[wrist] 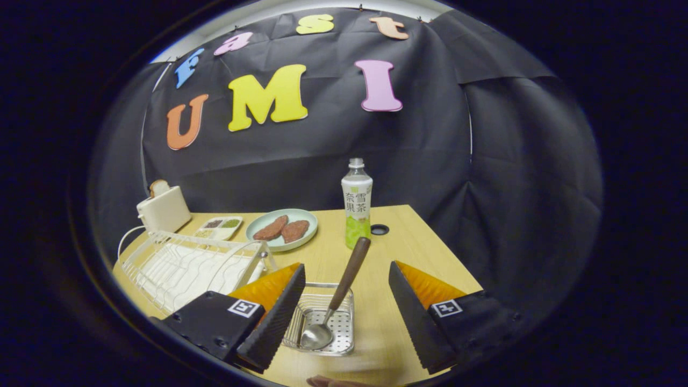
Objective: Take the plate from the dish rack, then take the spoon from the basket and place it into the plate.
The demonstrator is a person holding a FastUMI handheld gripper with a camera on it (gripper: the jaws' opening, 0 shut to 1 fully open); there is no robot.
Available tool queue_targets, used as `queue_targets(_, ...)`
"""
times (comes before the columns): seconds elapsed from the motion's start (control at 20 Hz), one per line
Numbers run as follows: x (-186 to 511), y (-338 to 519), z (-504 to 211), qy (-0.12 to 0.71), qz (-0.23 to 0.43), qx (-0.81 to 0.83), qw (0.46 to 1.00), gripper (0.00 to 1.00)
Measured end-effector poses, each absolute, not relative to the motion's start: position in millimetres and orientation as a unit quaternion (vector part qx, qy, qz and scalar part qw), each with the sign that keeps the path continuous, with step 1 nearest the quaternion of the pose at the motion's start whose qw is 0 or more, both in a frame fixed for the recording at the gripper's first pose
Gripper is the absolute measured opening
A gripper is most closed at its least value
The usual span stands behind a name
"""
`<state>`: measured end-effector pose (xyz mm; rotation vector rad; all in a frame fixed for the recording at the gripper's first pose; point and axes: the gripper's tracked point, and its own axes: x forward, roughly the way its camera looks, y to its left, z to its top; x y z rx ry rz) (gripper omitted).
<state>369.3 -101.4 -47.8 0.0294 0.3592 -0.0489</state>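
Note:
My gripper (346, 269) is open, its fingers spread wide just above the table. Between them stands a small perforated metal basket (344, 330). In it lies a spoon (344, 285): the steel bowl rests on the basket floor and the brown wooden handle leans up and away over the far rim. Neither finger touches the spoon or the basket. A white wire dish rack (183, 263) stands to the left of the left finger; I see no plate standing in it. A pinkish edge (328, 381) shows in front of the basket; I cannot tell what it is.
Beyond the fingers a pale green plate (279, 244) holds two brown patties. A drink bottle (356, 209) stands upright just beyond the spoon handle, beside a cable hole (379, 229). A toaster (163, 209) and a small divided dish (220, 227) sit behind the rack. The table's edge runs close by the right finger.

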Motion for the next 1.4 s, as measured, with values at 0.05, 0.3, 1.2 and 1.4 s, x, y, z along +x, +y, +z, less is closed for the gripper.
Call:
queue_targets(0.05,376.5,-100.3,-47.4,0.181,-0.020,0.023,0.983,1.00)
queue_targets(0.3,397.7,-97.2,-64.0,0.219,-0.021,0.047,0.974,0.79)
queue_targets(1.2,250.0,-53.5,86.5,0.025,-0.065,-0.036,0.997,0.13)
queue_targets(1.4,191.3,-20.0,97.3,0.016,-0.045,-0.030,0.998,0.13)
